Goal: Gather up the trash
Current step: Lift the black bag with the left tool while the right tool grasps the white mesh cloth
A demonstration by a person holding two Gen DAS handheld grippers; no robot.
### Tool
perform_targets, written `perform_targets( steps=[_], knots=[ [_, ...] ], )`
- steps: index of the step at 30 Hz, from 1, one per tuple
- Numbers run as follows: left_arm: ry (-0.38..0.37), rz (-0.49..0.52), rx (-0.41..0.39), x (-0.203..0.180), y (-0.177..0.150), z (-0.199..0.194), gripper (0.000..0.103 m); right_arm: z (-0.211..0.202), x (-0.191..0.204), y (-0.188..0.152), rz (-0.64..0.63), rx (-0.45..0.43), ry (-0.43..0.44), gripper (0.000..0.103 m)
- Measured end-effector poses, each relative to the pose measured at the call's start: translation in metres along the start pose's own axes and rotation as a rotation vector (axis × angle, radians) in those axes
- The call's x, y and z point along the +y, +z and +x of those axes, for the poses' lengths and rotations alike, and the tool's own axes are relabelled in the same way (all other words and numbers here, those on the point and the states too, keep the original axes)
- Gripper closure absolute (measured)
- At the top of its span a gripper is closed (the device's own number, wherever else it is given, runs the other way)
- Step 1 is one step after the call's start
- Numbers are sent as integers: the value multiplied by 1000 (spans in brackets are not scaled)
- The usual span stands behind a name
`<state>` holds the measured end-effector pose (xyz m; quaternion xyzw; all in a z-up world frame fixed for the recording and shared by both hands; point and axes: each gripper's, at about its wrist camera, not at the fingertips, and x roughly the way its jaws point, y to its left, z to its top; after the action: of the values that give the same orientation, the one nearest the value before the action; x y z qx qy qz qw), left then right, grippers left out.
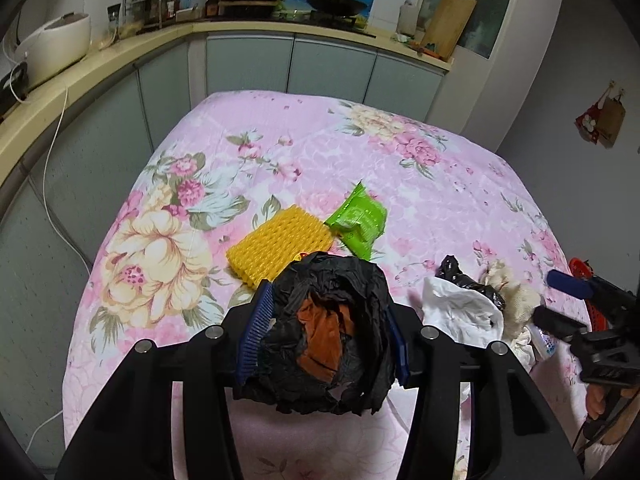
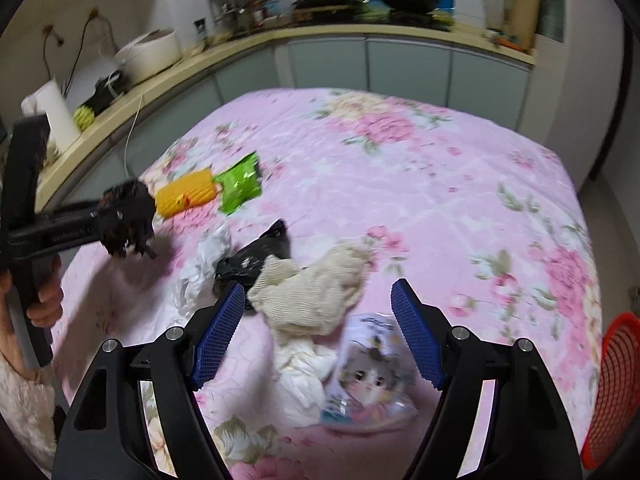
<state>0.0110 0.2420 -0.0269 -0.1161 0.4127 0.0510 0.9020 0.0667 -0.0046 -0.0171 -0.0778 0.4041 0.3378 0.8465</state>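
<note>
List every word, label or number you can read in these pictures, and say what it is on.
None can be read.
Green packet: pale print, too small to read.
Cat-picture pouch: dark lettering at the top, blurred.
Bottles on the counter: labels too small.
Left gripper arm: faint raised marking, unreadable.

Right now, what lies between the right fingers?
A cream cloth, white crumpled paper and a cat-print packet, seen in the right wrist view.

Surface cloth (image 1: 360, 152): pink w/ floral print. Foam net (image 1: 276, 240) yellow, wrapper (image 1: 358, 218) lime green, crumpled bag (image 1: 332, 332) black w/ orange inside, basket (image 2: 612, 384) red mesh, claw pads (image 2: 218, 336) blue.
</note>
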Motion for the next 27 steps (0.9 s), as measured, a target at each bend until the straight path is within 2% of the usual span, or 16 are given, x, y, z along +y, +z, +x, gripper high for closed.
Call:
perform_targets(
  steps=[2, 7, 10, 16, 27],
  knots=[
    [2, 4, 1, -2, 0, 0, 55, 12, 2, 1, -13, 27, -8, 32],
    [2, 10, 6, -5, -3, 1, 55, 34, 0, -1, -18, 87, -4, 56],
    [8, 11, 6, -5, -3, 2, 55, 36, -3, -1, -2, 86, 1, 63],
    [6, 12, 3, -7, 0, 2, 55, 26, -12, 5, 35, 49, -7, 67],
    [24, 34, -22, -27, 17, 4, 55, -19, -55, 15, 193, -105, -58, 67]
  ],
)
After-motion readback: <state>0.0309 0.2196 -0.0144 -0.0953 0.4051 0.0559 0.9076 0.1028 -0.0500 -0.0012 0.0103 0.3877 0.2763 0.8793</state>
